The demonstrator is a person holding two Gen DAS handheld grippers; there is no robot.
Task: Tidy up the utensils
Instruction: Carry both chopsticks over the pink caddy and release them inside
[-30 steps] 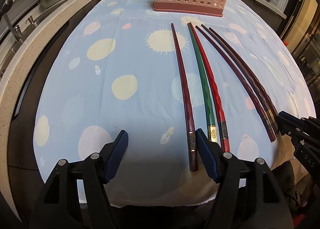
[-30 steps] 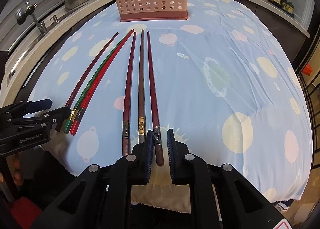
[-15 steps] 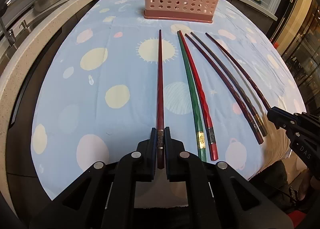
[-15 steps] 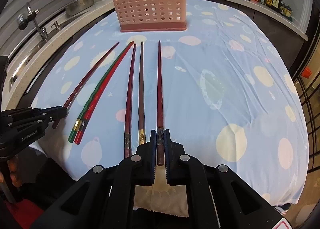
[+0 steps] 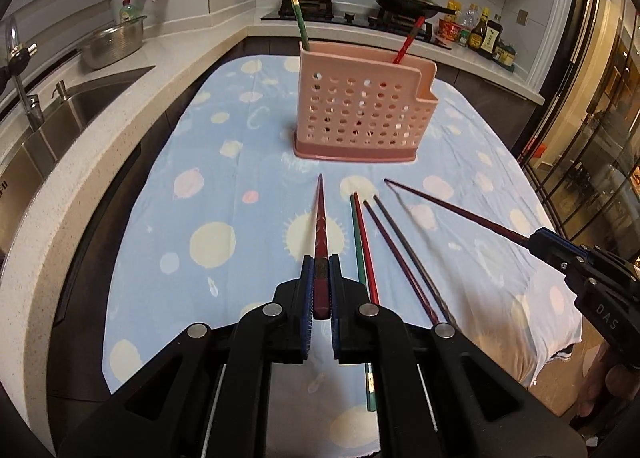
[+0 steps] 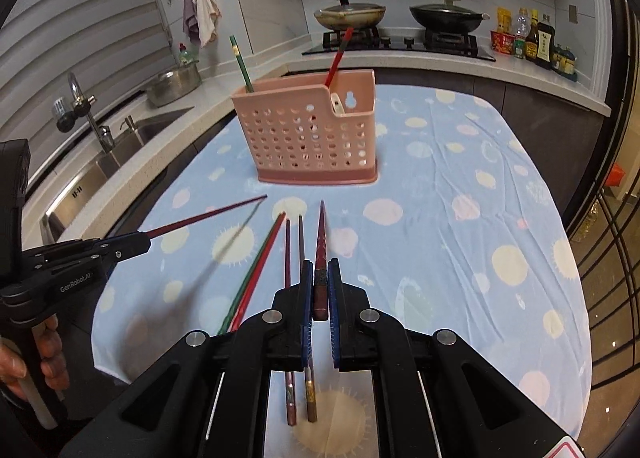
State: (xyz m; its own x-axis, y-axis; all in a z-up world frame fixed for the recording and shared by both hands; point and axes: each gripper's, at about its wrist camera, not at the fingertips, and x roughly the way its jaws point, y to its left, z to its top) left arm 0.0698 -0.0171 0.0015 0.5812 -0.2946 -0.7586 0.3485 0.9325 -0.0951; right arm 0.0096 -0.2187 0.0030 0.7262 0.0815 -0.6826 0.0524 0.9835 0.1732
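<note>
Your left gripper (image 5: 321,278) clamps a dark red chopstick (image 5: 320,218) by its butt, tip forward and raised; your right gripper (image 6: 320,278) grips a matching chopstick (image 6: 321,234) likewise. Between them four chopsticks (image 5: 366,242) lie on the cloth (image 5: 180,218). Ahead stands the pink holder (image 5: 362,114). Lift each tip above its rim, then lower steeply inside.

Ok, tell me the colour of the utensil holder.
Pink, a darker pink at its base; the utensil holder shows best in the right wrist view.
</note>
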